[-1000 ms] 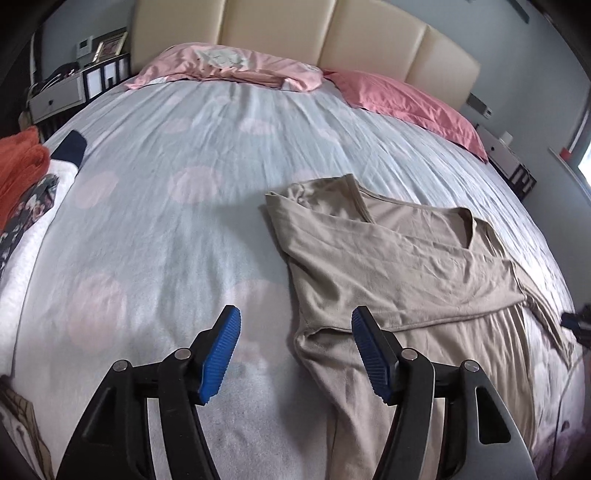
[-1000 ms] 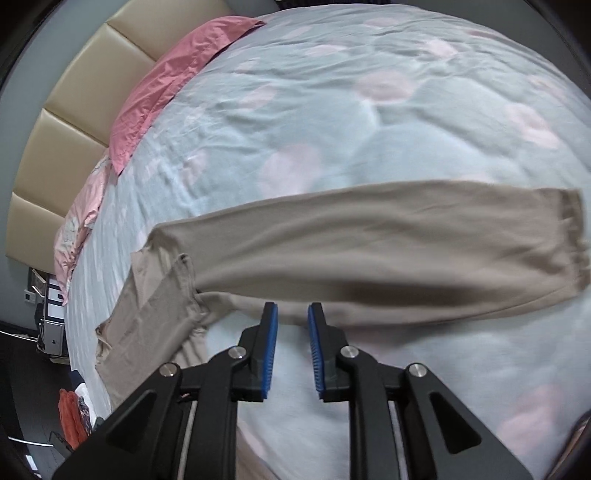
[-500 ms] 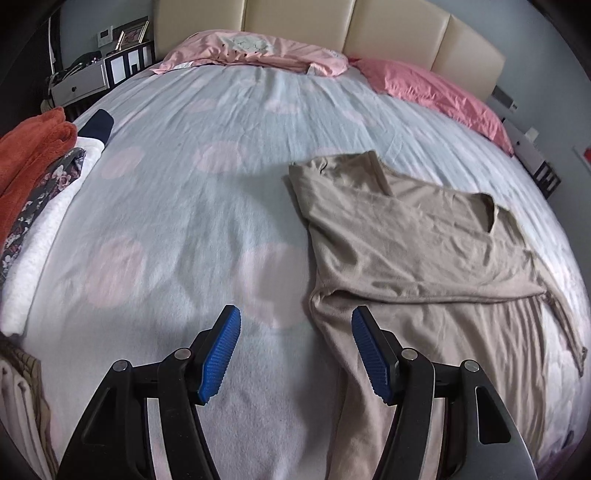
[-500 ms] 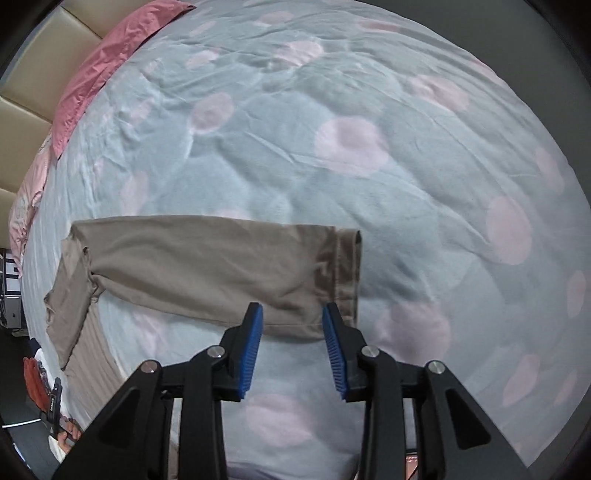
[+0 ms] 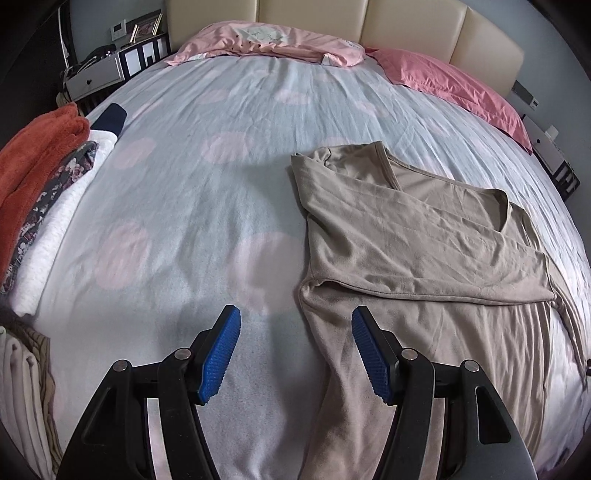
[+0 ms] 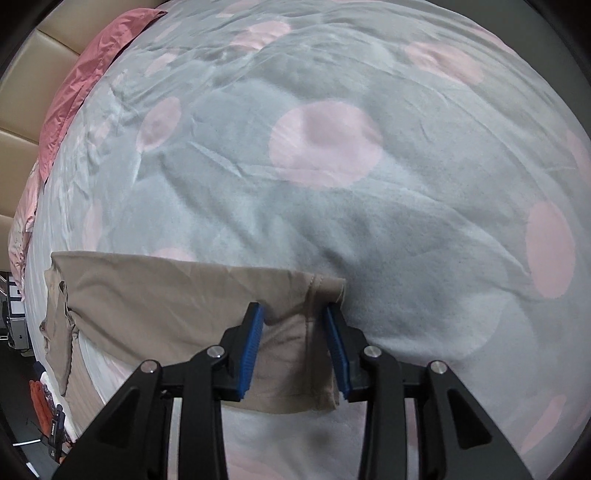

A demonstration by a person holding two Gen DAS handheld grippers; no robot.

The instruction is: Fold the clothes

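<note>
Grey-blue bedding with pale pink dots covers the bed (image 5: pixel 207 192), which fills both views. A cream padded headboard (image 5: pixel 406 26) runs along the 12 o'clock edge of the left wrist view, with a pale pink pillow (image 5: pixel 273 42) below it and a deeper pink pillow (image 5: pixel 454 85) toward 1 o'clock.

On the bedding lies the tan long-sleeved top (image 5: pixel 406 240), spread from the centre toward 4 o'clock in the left wrist view, its neckline turned toward the pillows. One sleeve is folded across the body from upper left to lower right, and the lower fabric trails down to 6 o'clock. In the right wrist view the other sleeve (image 6: pixel 177 295) stretches flat from 9 o'clock toward the centre, ending in a stitched cuff (image 6: pixel 317 332).

At 9 o'clock in the left wrist view sits a stack of folded clothes (image 5: pixel 55 192): rust orange, a dark floral piece and white.

The left claw (image 5: pixel 295 349) stands well open at 6 o'clock, empty, its right blue pad over the edge of the tan fabric and its left pad over bare bedding. The right claw (image 6: pixel 295 345) is partly open and straddles the cuff end of the sleeve; the cloth lies between the blue pads, which do not press on it.
</note>
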